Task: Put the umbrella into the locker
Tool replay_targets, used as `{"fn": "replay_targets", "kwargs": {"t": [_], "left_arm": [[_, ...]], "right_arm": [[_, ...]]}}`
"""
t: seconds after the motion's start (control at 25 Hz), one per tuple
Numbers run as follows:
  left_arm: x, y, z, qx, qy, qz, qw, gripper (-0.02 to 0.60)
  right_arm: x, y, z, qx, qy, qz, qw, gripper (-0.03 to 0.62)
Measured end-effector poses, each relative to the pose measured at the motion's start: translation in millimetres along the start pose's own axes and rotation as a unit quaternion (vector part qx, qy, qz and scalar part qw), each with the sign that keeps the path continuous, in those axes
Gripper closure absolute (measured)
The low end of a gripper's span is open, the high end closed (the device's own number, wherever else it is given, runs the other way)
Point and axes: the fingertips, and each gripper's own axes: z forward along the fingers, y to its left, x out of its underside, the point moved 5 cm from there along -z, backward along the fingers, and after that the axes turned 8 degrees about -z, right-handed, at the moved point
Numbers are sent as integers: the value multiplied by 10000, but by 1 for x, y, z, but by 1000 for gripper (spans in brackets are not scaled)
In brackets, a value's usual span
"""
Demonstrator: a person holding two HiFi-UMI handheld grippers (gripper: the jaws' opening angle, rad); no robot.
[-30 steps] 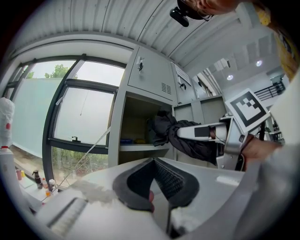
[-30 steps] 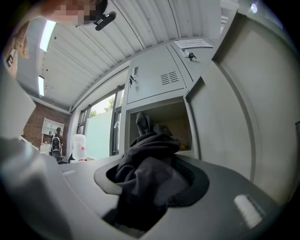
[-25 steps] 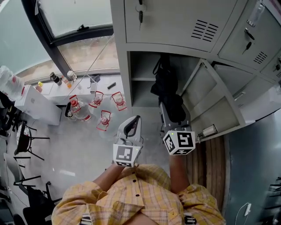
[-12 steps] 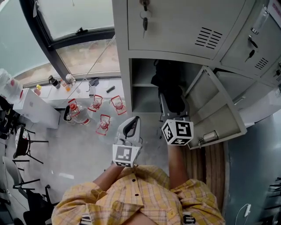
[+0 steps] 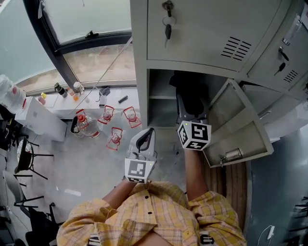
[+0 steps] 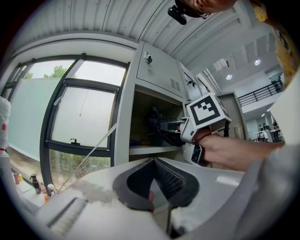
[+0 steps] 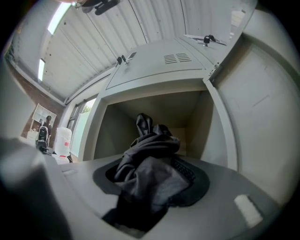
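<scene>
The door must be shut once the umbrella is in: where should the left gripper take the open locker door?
Probably the locker door by its free edge beside the latch, coming from the person's side: it stands swung out right, with that thin edge nearest. The left gripper, jaws together and empty, must open first.

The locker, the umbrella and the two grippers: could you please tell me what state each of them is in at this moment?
Grey metal locker compartment: its door is swung open.
Upper grey locker door: shut, key in its lock.
Black folded umbrella: clamped in the right gripper, front end inside the open compartment.
Right gripper: shut on the umbrella.
Left gripper: shut, empty.
</scene>
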Motion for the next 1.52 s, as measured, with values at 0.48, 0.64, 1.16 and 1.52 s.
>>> {"fn": "replay_targets", "kwargs": {"t": [0.48,0.64,1.16,1.52], "left_arm": [[6,12,7,6,75,-40,10000,586],[7,16,9,8,89,-50,9999,586],[10,25,13,-55,135,-90,9999,586],[9,29,10,-83,123,-112,9998,587]], "right_arm": [[13,3,35,257,112,-450,9986,364],[16,2,43,305,148,-478,9983,362],[28,1,58,422,274,-474,9976,354],[29,3,60,401,290,-418,9979,335]]}}
